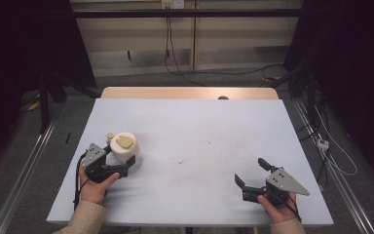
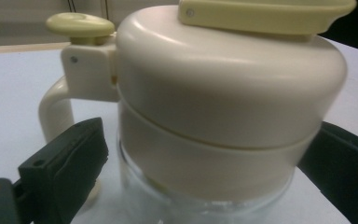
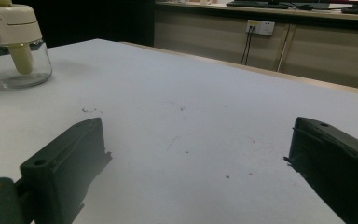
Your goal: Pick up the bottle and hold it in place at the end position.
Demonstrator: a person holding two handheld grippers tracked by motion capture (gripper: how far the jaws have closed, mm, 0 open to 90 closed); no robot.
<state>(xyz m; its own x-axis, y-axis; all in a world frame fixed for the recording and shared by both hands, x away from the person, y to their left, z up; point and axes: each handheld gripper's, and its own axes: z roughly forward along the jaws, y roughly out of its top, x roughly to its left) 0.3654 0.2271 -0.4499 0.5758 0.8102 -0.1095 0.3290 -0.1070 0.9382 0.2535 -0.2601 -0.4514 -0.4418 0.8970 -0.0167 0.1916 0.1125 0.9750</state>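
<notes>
High view, lower left of the frame: the left gripper [image 1: 121, 165] reaches around a cream plastic-lidded jug with a clear glass base [image 1: 123, 147], which stands upright on the pale blue table surface [image 1: 199, 141]. In the left gripper view the jug [image 2: 223, 116] occupies the centre, set between the two black jaws; the jaws flank its lower cream band, one at lower left and one at right. A narrow gap shows beside the left jaw, and contact on the right cannot be confirmed, so the left tongs appear spread about the jug and not yet clenched on it. This placement probably prepares a grasp of the body below the lid. The jug's curved cream handle [image 2: 56, 109], topped by a pale yellow round button [image 2: 80, 24], lies at the left of that view, outside the jaws.

High view, lower right: the right gripper [image 1: 253, 175] rests low near the table's front edge, jaws wide apart and empty, well apart from the jug. In the right gripper view the jug [image 3: 15, 42] appears at upper left, far beyond the released jaws, likely held in reserve.
</notes>
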